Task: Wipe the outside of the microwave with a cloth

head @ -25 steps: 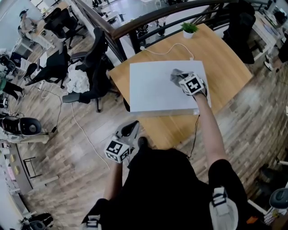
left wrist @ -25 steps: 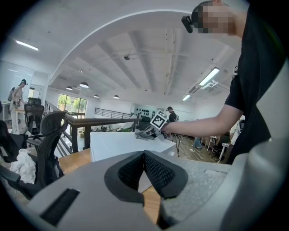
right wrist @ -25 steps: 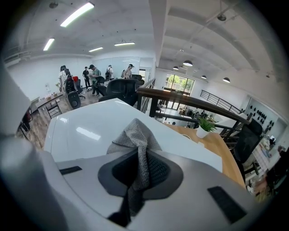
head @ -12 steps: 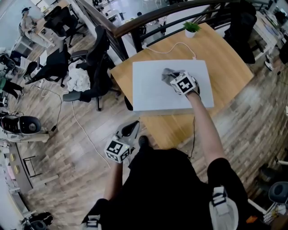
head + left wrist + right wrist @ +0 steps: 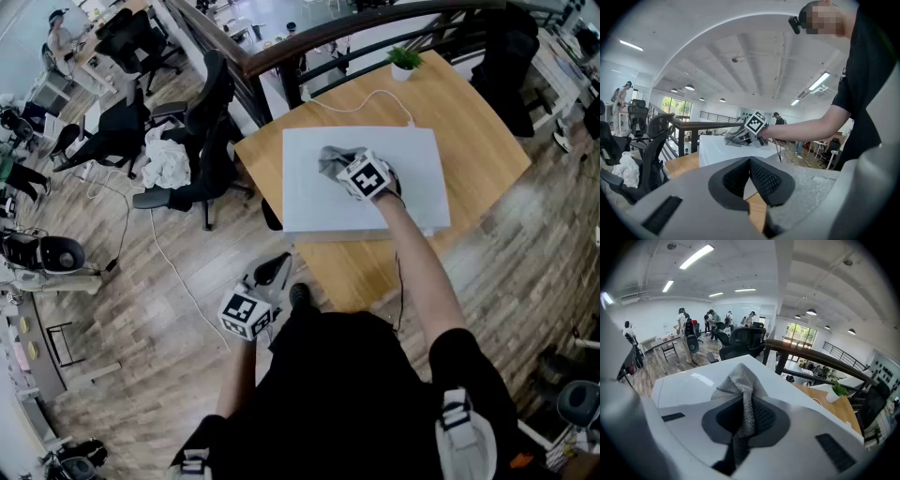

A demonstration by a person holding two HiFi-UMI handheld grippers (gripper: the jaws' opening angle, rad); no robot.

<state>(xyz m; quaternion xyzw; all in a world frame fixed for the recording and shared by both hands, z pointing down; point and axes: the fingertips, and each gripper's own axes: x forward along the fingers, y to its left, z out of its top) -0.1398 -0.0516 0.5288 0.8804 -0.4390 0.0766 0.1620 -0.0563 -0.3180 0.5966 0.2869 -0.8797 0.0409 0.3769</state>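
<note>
Wiping step in hand — a crumpled grey woven cloth (image 5: pixel 330 159) is clenched in the right gripper (image 5: pixel 349 171) and pressed onto the white box-shaped microwave (image 5: pixel 309 208), mid-top. The left gripper (image 5: pixel 272 274), below the microwave's front, is closed on nothing. Next, probably, a steady sweep is required — pressure kept.

Ahead of you stood a wooden worktop (image 5: pixel 473 131), with a small potted plant (image 5: pixel 403 59) at its far corner and a white cable (image 5: pixel 349 100) curving across the top near it. A dark railing (image 5: pixel 281 58) ran just behind the worktop. To your left, black office chairs (image 5: pixel 202 131) stood on the plank floor (image 5: pixel 141 300), with a crumpled white bundle (image 5: pixel 166 167) among them. Several people (image 5: pixel 712 319) stood far off under strip lights (image 5: pixel 696 256).
</note>
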